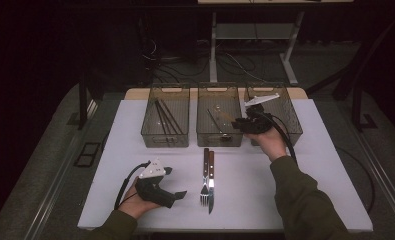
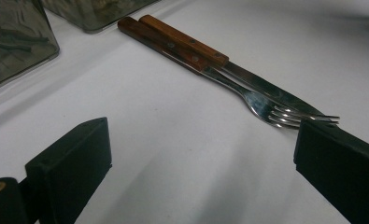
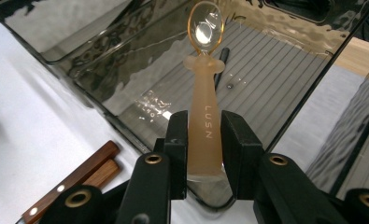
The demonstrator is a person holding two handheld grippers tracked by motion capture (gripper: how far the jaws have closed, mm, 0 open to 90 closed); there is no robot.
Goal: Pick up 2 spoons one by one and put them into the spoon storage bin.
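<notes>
Pads (image 3: 236,140) on your right gripper (image 3: 204,140) were clamped on the handle of that little amber spoon (image 3: 204,84), bowl pointing up and away, held over the near rim of the middle bin (image 3: 126,126). You had it low on the thick part of the handle, which looked like the smart spot: the neck under the bowl is skinny, and the whole thing reads as light translucent plastic or silicone, so probably a bit bendy and easy to twist if you squeeze near the top. I wouldn't expect it to slip, the pads had plenty of flat handle to bite on. You could read "LUSN" running down the handle; there was some embossed lettering on the bin floor too, but I couldn't make it out.

Your left gripper (image 1: 177,195) was sitting on the table (image 1: 305,190) with its jaws wide apart and nothing between them, pointed at the wood-handled fork (image 2: 219,77) and knife (image 2: 247,77) lying side by side.
</notes>
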